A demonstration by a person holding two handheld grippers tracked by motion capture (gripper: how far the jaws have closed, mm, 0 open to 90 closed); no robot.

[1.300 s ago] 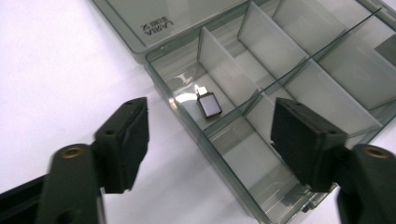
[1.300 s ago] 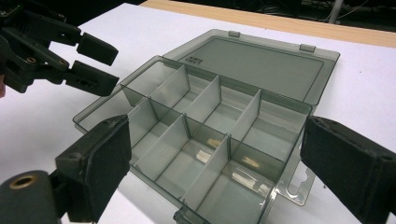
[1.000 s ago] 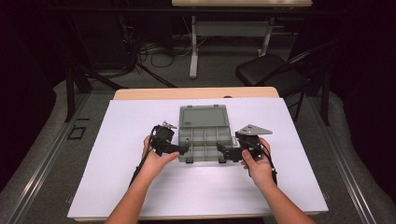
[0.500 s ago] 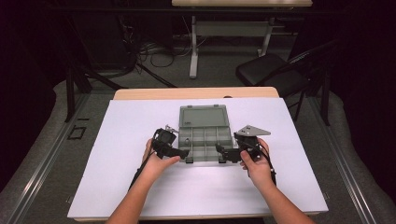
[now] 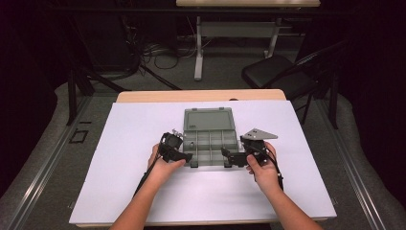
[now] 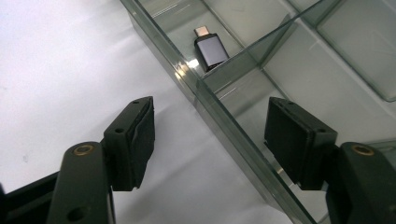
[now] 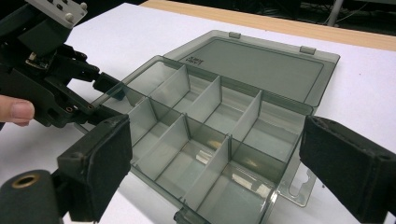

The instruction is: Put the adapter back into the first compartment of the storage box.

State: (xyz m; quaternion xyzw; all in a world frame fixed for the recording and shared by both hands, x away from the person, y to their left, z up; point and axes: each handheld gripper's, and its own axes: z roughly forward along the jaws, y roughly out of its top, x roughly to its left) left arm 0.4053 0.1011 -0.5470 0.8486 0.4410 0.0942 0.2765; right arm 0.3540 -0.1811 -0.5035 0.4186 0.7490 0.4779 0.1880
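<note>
Straddling organizer box [image 5: 209, 143] left wall: left claw [image 6: 219, 140], spread; right claw [image 7: 224, 168] released at 3 o'clock. Next: clench wall.

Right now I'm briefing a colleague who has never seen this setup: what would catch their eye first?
A smoky clear compartment box lies open mid-table on the white sheet, its lid folded back away from the person. The left gripper straddles the box's side wall, jaws open; the right gripper hangs open over the near compartments. A small dark USB adapter lies in one compartment.
</note>
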